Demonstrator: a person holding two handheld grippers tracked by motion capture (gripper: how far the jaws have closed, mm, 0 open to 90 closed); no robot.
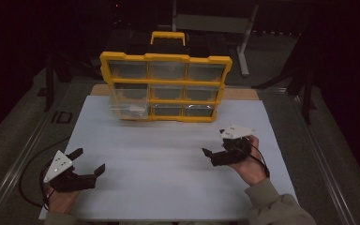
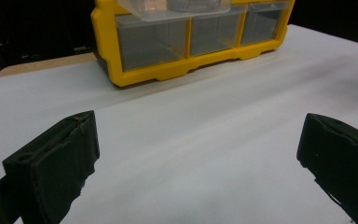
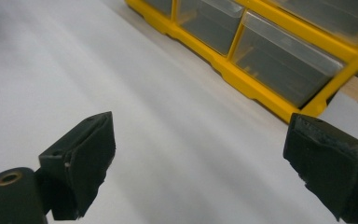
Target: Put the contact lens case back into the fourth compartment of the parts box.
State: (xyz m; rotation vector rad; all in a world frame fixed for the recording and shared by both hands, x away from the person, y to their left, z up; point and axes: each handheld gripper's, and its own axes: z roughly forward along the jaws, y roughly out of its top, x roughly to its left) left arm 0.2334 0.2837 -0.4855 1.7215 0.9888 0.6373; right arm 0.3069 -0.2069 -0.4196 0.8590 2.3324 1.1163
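Note:
A yellow organizer (image 1: 165, 58) with three rows of clear drawers stands upright at the far middle of the white sheet (image 1: 168, 178). One clear drawer (image 1: 129, 106) in its left column is pulled out toward me, with something pale inside. My left gripper (image 1: 90, 161) rests at the near left, open, nothing between its jaws. My right gripper (image 1: 214, 142) is held at the near right, also open and empty. The left gripper view has its gripper (image 2: 198, 140) facing the organizer (image 2: 186, 70) and the pulled-out drawer (image 2: 177, 9). In the right gripper view the gripper (image 3: 200, 144) points at the organizer's lower drawers (image 3: 279, 60).
The white sheet lies on a wooden board (image 1: 243, 93) over a grey table. A black cable (image 1: 28, 164) loops off the left edge. A metal stand (image 1: 246, 37) rises behind the organizer. Bare sheet lies between the grippers and the organizer.

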